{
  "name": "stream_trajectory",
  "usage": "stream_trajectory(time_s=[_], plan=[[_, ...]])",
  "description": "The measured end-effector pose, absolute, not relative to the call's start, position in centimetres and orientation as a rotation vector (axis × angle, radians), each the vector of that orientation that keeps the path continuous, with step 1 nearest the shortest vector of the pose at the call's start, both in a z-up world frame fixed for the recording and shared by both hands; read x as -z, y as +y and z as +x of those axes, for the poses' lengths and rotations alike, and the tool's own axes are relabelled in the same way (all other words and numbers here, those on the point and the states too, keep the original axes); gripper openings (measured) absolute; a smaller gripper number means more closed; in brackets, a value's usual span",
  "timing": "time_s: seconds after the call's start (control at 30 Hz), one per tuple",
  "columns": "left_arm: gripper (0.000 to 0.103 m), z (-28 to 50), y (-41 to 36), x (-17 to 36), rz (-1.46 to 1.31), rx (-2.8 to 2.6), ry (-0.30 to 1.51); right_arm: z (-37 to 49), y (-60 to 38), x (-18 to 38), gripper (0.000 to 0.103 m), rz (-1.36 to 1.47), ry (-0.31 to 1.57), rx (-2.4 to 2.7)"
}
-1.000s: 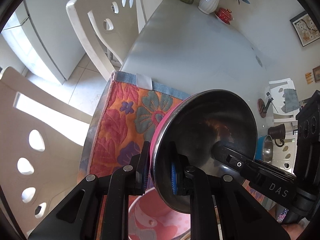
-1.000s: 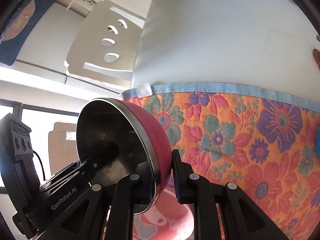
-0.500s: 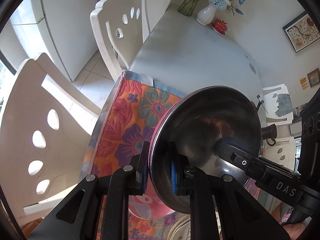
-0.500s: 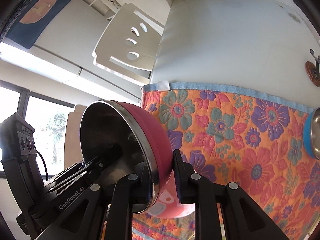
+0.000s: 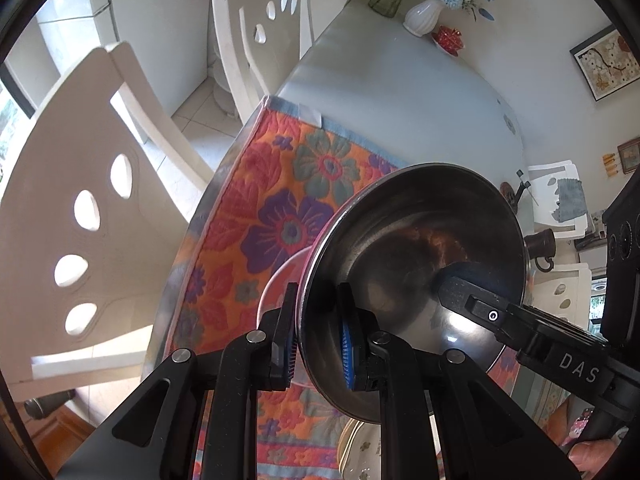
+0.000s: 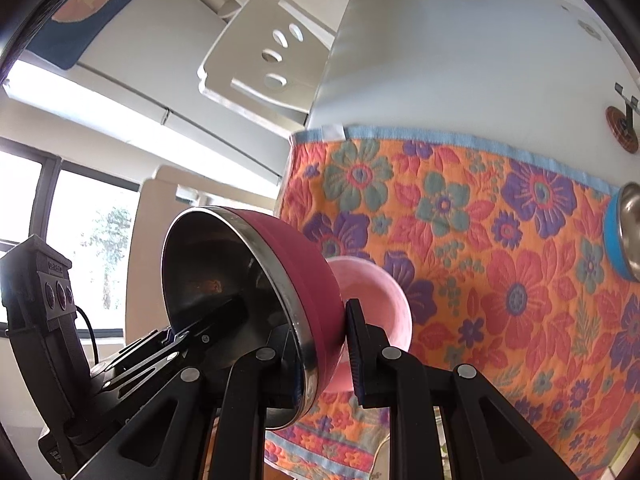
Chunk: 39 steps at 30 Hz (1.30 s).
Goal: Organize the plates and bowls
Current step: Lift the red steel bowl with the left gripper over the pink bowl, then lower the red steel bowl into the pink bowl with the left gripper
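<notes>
- The left gripper (image 5: 316, 336) is clamped on the rim of the magenta bowl (image 5: 416, 280): 1 finger lies outside the wall and the blue-padded finger inside the steel interior.
- The right gripper (image 6: 324, 352) grips the opposite side of the same magenta bowl (image 6: 308, 276), again with 1 finger inside and 1 against the coloured outer wall.
- The bowl is held tilted on edge between the 2 grippers, above the mat, its shiny inside facing the left camera.
- From the left view, the right gripper's finger reaches into the bowl from the right side.
- Directly beyond and below the right gripper's fingers a pink bowl (image 6: 380, 296) sits on the floral mat (image 6: 500, 260); in the left view only its pale rim (image 5: 280, 276) shows, just left of the held bowl.
- Far to the right of the right gripper, a blue bowl (image 6: 620, 232) with a steel inside rests near the mat's edge.
- Below the left gripper a patterned plate (image 5: 360, 452) shows partly.
- Ahead of both grippers the grey table (image 5: 400, 92) stretches on, with a white vase (image 5: 424, 16) at its far end.
- A white chair (image 5: 72, 216) stands to the left of the left gripper.
</notes>
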<state>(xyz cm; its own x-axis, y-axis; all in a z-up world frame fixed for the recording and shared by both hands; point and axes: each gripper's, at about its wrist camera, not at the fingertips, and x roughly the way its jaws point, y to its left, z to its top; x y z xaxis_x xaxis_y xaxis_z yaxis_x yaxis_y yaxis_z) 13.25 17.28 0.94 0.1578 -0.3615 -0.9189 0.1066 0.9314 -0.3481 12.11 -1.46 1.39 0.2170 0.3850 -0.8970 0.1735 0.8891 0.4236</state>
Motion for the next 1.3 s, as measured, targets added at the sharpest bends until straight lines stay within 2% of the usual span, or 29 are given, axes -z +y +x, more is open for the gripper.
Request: stream_trajectory(time_s=[0.57, 1.3], plan=[[0.014, 12.0, 17.2, 4.7, -0.174, 0.300, 1.478, 10.2, 0.6, 5.4, 0.017, 0.393, 1.516, -0.106], [0.014, 11.6, 15.9, 7.7, -0.100, 0.313, 1.525, 10.6, 0.2, 8.8, 0.017, 0.398, 1.567, -0.035]])
